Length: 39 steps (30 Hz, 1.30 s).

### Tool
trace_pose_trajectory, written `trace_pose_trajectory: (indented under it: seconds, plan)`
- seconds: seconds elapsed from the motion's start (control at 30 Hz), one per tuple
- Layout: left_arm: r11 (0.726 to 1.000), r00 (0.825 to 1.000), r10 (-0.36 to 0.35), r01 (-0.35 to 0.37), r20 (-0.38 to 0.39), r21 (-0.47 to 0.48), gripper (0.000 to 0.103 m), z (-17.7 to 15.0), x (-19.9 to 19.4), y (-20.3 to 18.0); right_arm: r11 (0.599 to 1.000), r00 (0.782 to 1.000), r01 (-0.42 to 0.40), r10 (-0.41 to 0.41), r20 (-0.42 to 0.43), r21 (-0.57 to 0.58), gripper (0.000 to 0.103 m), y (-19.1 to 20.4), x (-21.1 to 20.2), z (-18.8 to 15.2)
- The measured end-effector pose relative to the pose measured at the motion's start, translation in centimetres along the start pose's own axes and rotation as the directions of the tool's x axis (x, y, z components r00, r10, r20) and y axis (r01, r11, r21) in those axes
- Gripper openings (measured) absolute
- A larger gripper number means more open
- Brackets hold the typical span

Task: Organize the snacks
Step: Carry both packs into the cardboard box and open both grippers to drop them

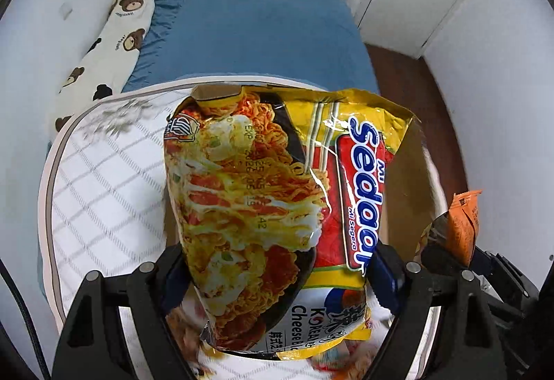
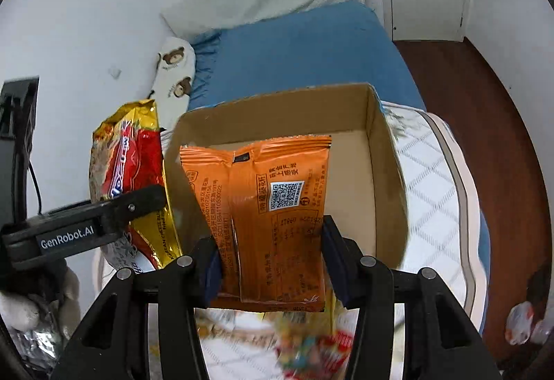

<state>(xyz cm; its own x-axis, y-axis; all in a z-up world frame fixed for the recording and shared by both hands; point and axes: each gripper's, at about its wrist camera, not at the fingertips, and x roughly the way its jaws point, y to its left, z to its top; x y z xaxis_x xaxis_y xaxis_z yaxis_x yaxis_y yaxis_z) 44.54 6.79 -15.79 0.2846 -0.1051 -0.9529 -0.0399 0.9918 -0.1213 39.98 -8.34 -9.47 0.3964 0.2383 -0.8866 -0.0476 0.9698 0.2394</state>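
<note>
Left gripper (image 1: 277,279): clamped on the big noodle packet (image 1: 263,207), one blue pad pressing each side edge, and the pack is up in the air!
Noodle packet: yellow and red, "Mi Sedaap" on the front, hanging over the white quilted cover (image 1: 104,186) with its top edge towards the far end of the bed.
Right gripper (image 2: 270,262): jaws pinching the orange snack packet (image 2: 270,207) near its lower half, a firm hold.
Orange snack packet: printed back side showing, QR code up, held just above the near wall of the cardboard box (image 2: 384,172).
Cardboard box: open on top, sitting on the quilted cover; its brown floor looks bare where it shows.
Seen from the right: the noodle packet hangs left of the box, just beside its left wall.
Near edge: a blurred jumble of colourful wrappers (image 2: 311,345) below the orange packet; cannot tell what they are.
Far end: blue sheet (image 1: 256,34), pale pillow, and a bear-print bolster (image 1: 114,34) along the left wall.
</note>
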Motion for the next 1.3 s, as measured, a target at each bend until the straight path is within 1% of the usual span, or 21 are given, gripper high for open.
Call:
trace_pose_trajectory:
  seconds: [0.1,0.13,0.23,0.3,0.33,0.47,0.5,0.57,0.6,0.63,0.67,0.7,0.83,0.97,1.07,1.1,1.13,1.3]
  plan:
    - [1.000,0.998,0.021,-0.020,-0.062,0.011,0.085,3.4,4.1,-0.6,1.000,0.998,0.017,-0.018,-0.057,-0.009,0.053,-1.0,4.7,3.2]
    - [1.000,0.997,0.021,-0.020,-0.077,0.006,0.085,3.5,5.0,-0.6,1.000,0.997,0.020,-0.021,-0.077,-0.011,0.053,-1.3,6.1,3.8]
    - [1.000,0.990,0.010,-0.010,-0.141,-0.002,0.085,5.2,8.7,-0.8,0.999,0.990,0.031,-0.032,-0.134,-0.014,0.053,-2.3,10.7,5.5]
    - [1.000,0.982,0.003,-0.004,-0.189,-0.006,0.085,6.2,11.3,-0.9,0.999,0.985,0.044,-0.047,-0.164,-0.020,0.053,-2.8,13.0,5.7]
    - [1.000,0.980,0.007,-0.008,-0.201,-0.005,0.085,6.4,12.0,-1.0,0.999,0.984,0.049,-0.052,-0.172,-0.022,0.053,-3.0,14.0,5.4]
    - [1.000,0.968,0.018,-0.021,-0.252,-0.007,0.085,7.1,14.7,-1.0,0.998,0.976,0.049,-0.055,-0.211,-0.036,0.053,-3.7,17.0,6.0]
    - [1.000,0.962,0.015,-0.019,-0.273,-0.010,0.085,7.2,15.5,-0.9,0.998,0.973,0.048,-0.056,-0.225,-0.040,0.054,-3.7,17.7,6.2]
    - [1.000,0.959,0.016,-0.020,-0.282,-0.010,0.085,7.2,16.3,-0.9,0.997,0.966,0.060,-0.071,-0.248,-0.053,0.057,-3.9,19.1,6.6]
    - [0.999,0.961,0.037,-0.039,-0.274,-0.002,0.085,7.4,16.8,-0.7,0.995,0.963,0.072,-0.086,-0.255,-0.064,0.069,-3.9,19.7,6.8]
    - [0.999,0.962,0.049,-0.050,-0.269,0.002,0.085,7.3,16.9,-0.9,0.995,0.961,0.078,-0.094,-0.259,-0.069,0.084,-3.9,20.1,6.8]
    - [0.998,0.962,0.056,-0.057,-0.267,0.004,0.087,7.2,17.0,-1.0,0.995,0.960,0.074,-0.091,-0.265,-0.073,0.089,-3.9,20.2,6.6]
    - [0.998,0.963,0.055,-0.057,-0.263,0.000,0.088,6.9,16.8,-0.9,0.995,0.959,0.069,-0.087,-0.271,-0.076,0.092,-3.9,20.4,6.4]
    - [0.998,0.969,0.055,-0.059,-0.241,-0.012,0.090,6.9,16.1,0.1,0.995,0.961,0.063,-0.080,-0.266,-0.072,0.092,-3.9,20.3,6.1]
    - [0.998,0.979,0.062,-0.067,-0.193,-0.016,0.090,5.6,13.7,-0.1,0.995,0.967,0.081,-0.094,-0.237,-0.064,0.092,-4.0,19.2,5.5]
    - [0.997,0.988,0.077,-0.080,-0.133,-0.019,0.090,4.7,11.7,0.3,0.994,0.973,0.092,-0.102,-0.207,-0.058,0.092,-3.5,17.2,5.0]
    - [0.997,0.991,0.079,-0.082,-0.108,-0.018,0.090,3.8,10.4,-0.4,0.993,0.974,0.097,-0.107,-0.197,-0.060,0.092,-2.9,16.2,4.8]
    - [0.997,0.993,0.078,-0.080,-0.091,-0.018,0.090,3.6,9.9,-0.3,0.993,0.976,0.101,-0.111,-0.190,-0.062,0.092,-2.8,15.6,4.6]
    - [0.996,0.996,0.085,-0.084,0.006,-0.018,0.090,1.3,6.1,0.0,0.991,0.984,0.118,-0.126,-0.123,-0.065,0.092,-2.0,12.2,3.2]
